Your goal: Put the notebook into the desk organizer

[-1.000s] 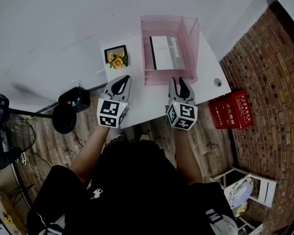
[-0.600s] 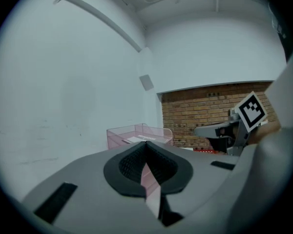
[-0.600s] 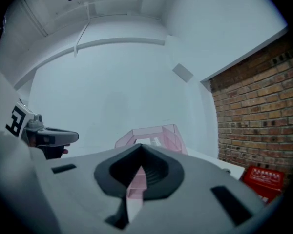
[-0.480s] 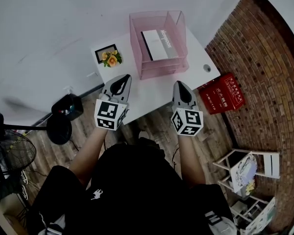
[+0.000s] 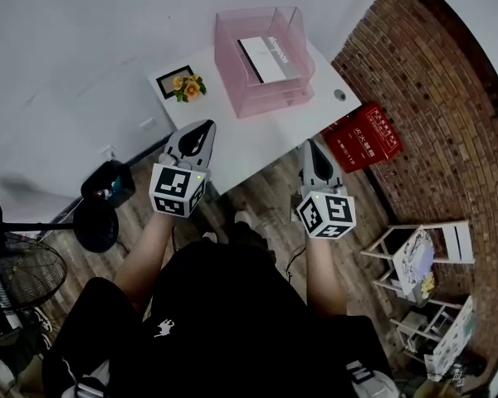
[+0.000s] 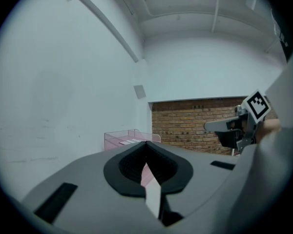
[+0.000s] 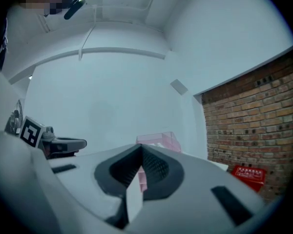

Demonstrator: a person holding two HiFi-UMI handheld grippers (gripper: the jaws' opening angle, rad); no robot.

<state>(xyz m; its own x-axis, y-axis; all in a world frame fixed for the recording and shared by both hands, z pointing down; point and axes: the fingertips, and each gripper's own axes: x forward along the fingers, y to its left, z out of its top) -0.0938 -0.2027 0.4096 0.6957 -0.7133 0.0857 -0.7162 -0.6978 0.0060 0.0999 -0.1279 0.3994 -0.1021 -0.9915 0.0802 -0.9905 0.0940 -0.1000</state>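
The pink see-through desk organizer (image 5: pixel 242 71) stands at the back of the white desk (image 5: pixel 257 135). The grey-and-white notebook (image 5: pixel 268 59) lies flat inside it. Both grippers hover near the desk's front edge, well short of the organizer. My left gripper (image 5: pixel 204 125) is shut with nothing in it, and so is my right gripper (image 5: pixel 307 144). In the left gripper view the closed tips (image 6: pixel 146 143) point toward the organizer (image 6: pixel 123 139). The right gripper view shows its closed tips (image 7: pixel 140 146) below the organizer (image 7: pixel 158 139).
A small framed flower picture (image 5: pixel 181 86) sits on the desk left of the organizer. A red crate (image 5: pixel 367 137) stands on the floor by the brick wall (image 5: pixel 448 114). A black device (image 5: pixel 108 185) and a fan (image 5: pixel 17 268) are at the left, and white folding chairs (image 5: pixel 419 259) at the right.
Both grippers have drawn back from the organizer toward the desk's front edge. The right gripper's jaws, open a second ago, have shut on nothing. The notebook stays in the organizer.
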